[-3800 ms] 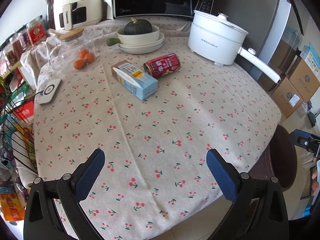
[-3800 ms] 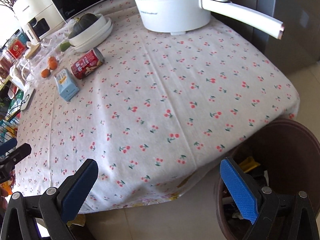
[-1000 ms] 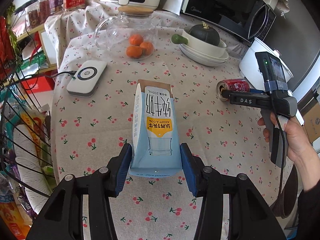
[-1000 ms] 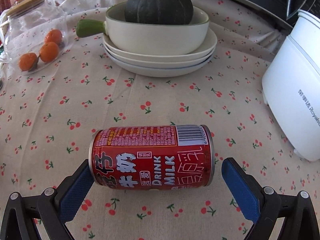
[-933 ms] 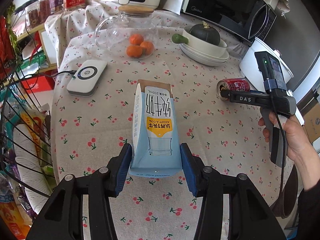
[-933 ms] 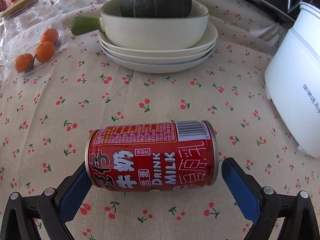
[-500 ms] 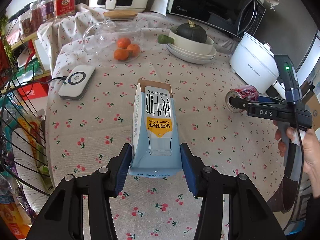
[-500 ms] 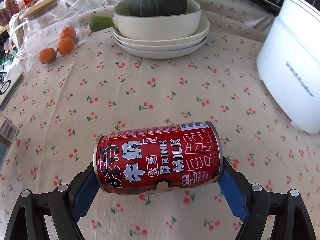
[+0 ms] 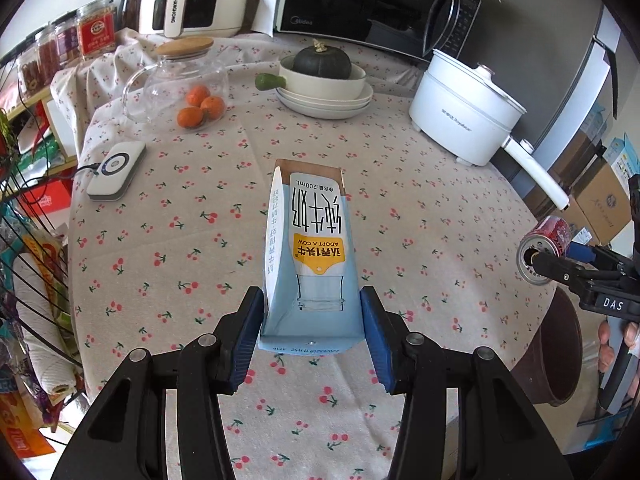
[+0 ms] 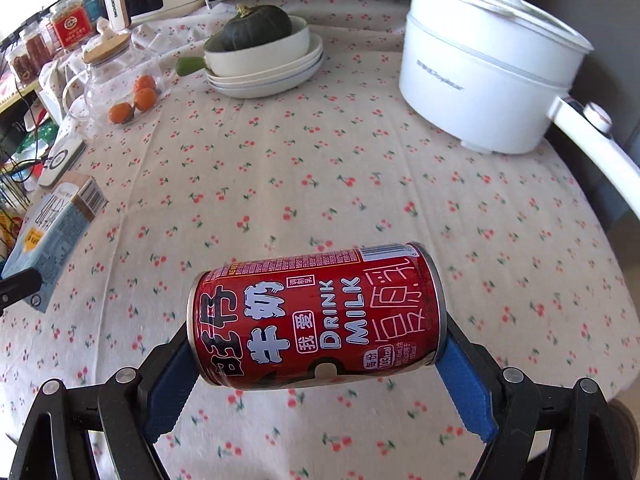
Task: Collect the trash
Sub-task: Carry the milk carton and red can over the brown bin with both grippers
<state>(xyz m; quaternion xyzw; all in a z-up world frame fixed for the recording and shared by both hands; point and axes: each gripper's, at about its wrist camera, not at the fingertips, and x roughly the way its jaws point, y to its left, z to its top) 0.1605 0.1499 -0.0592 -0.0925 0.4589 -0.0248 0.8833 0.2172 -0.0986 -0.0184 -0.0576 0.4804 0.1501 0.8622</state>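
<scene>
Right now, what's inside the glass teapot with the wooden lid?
Three small oranges lie at the bottom of the glass teapot. Nothing else shows through the clear wall; the wooden lid hides only the neck.

Glossy printed metal can (image 10: 316,320); matt paperboard milk carton (image 9: 310,256); soft, creased cherry-print cloth (image 9: 200,240) over the bench; clear glass jar (image 9: 176,84) with wooden lid (image 9: 185,46); smooth white plastic pot (image 9: 464,116).
</scene>
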